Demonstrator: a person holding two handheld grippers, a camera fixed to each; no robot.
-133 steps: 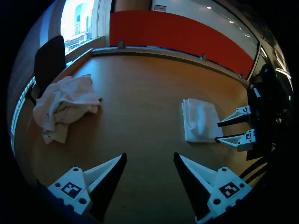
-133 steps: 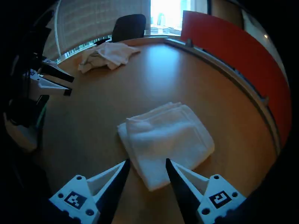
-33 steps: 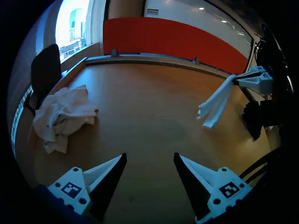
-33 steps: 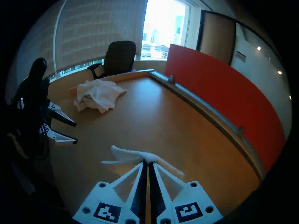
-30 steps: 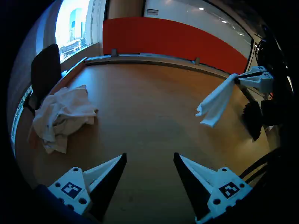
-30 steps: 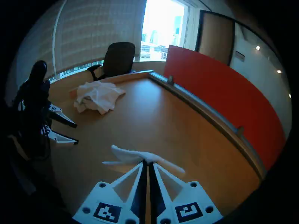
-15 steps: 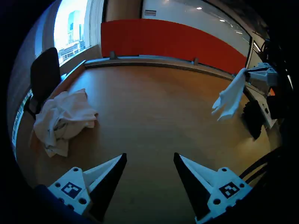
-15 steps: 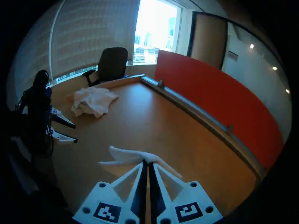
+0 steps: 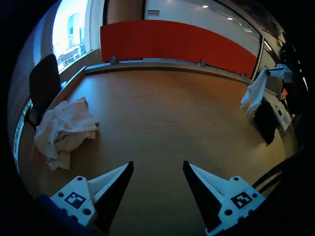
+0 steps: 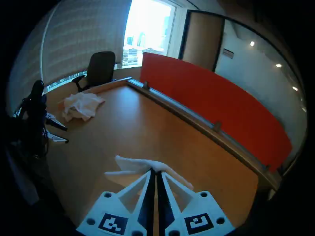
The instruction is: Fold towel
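While right gripper pinches towel, left gripper agape, square markers

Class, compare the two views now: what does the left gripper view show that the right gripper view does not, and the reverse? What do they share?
Left gripper view: the left claw open in the foreground, the held towel hanging down in the air. Right gripper view: the right claw shut on that towel's edge, up close. Shared: crumpled towels, chair, red partition, wooden table.

Above the table, left claw gapes while right claw dangles towel.
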